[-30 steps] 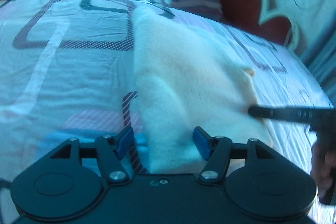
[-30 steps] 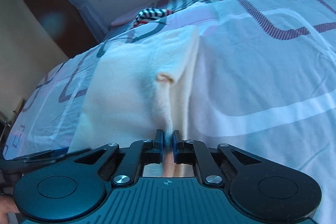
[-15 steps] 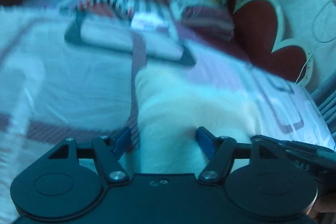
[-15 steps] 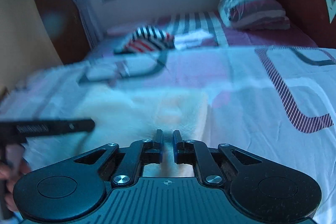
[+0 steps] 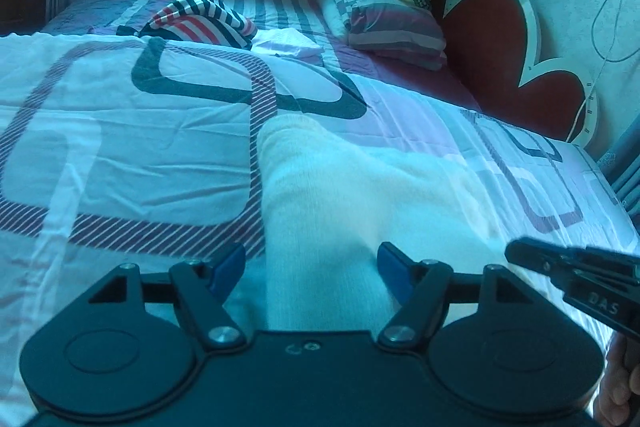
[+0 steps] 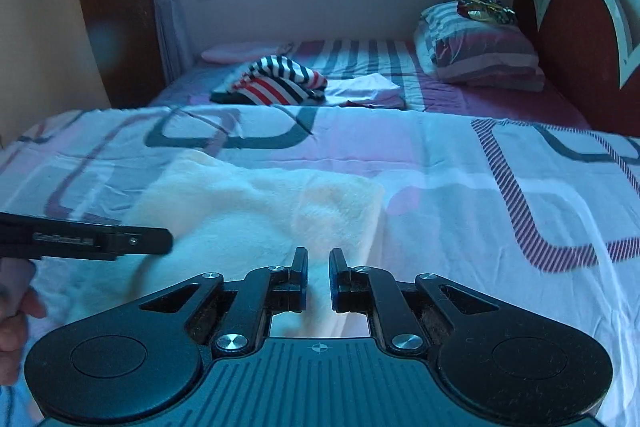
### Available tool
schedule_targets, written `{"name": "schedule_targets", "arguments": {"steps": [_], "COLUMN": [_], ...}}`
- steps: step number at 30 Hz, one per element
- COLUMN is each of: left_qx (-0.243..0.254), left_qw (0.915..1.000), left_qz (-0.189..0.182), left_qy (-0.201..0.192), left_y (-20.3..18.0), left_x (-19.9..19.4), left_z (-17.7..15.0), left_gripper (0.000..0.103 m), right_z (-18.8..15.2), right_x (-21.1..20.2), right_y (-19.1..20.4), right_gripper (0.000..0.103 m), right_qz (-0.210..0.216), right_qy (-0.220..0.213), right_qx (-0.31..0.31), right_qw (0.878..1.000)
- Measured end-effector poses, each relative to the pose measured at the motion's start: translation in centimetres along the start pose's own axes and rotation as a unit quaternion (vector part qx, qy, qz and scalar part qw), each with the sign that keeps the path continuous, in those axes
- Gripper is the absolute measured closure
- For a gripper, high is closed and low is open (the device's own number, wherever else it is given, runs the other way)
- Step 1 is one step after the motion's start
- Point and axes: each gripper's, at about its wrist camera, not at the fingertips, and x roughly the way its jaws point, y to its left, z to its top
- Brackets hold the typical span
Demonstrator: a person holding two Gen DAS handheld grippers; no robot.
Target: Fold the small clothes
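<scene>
1. The left gripper has its jaws standing wide, pads clear of the cloth; the near end of the cream garment lies between them but nothing is pinched.
2. The right gripper has its jaws opening from a narrow gap. The garment's near edge runs under and between the pads, which no longer look pressed on it, so I judge it let go.
3. The garment is a fleecy, thick-piled piece lying partly folded on the bed, its long side running away from both cameras, the right edge doubled over.
4. Handling, as a judgement: light, soft and limp, with no stiffness to hold a crease. The pile should give the pads good bite, but a pinch may take only the top layer of a doubled edge. It is not fragile.
5. Best holds look to be the two near corners, or the doubled edge on the right, taken deep enough to catch every layer.
6. The far end stops short of the quilt's dark loop pattern; bare quilt lies open on both sides and beyond, giving room to swing a fold over.
7. The striped top and white cloth sit well apart at the far side, the pillow by the headboard. The two grippers work close together, which is the only crowding.
</scene>
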Motion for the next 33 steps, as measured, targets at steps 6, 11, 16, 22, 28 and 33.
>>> {"name": "schedule_targets", "arguments": {"steps": [6,11,16,22,28,33], "left_qx": [-0.013,-0.043,-0.017,-0.018,0.029,0.053], "left_qw": [0.9998,0.9990,0.9998,0.9998,0.9990,0.9985], "left_qz": [0.000,-0.007,0.008,-0.008,0.006,0.012], "left_qy": [-0.013,-0.009,0.004,0.007,0.032,0.005], "left_y": [1.8,3.3,2.4,2.0,0.1,0.1], "left_x": [-5.3,-7.5,-7.6,-8.0,-6.7,-8.0], "left_z": [-5.1,-8.7,-8.9,-8.7,-9.8,-8.8], "left_gripper": [0.032,0.032,0.033,0.037,0.035,0.037], "right_z": [-4.2,-7.3,-8.2,-7.8,-8.8,-8.1], "right_x": [-5.2,-7.0,-6.0,-7.6,-6.6,-7.5], "right_y": [-1.3,-1.2,-0.5,0.2,-0.9,-0.9], "right_gripper": [0.064,0.068,0.082,0.097,0.097,0.090], "right_qz": [0.066,0.093,0.112,0.096,0.070,0.051], "right_qy": [0.019,0.044,0.062,0.042,0.067,0.046], "right_qx": [0.066,0.099,0.112,0.093,0.092,0.083], "right_qw": [0.995,0.990,0.985,0.990,0.991,0.994]}}
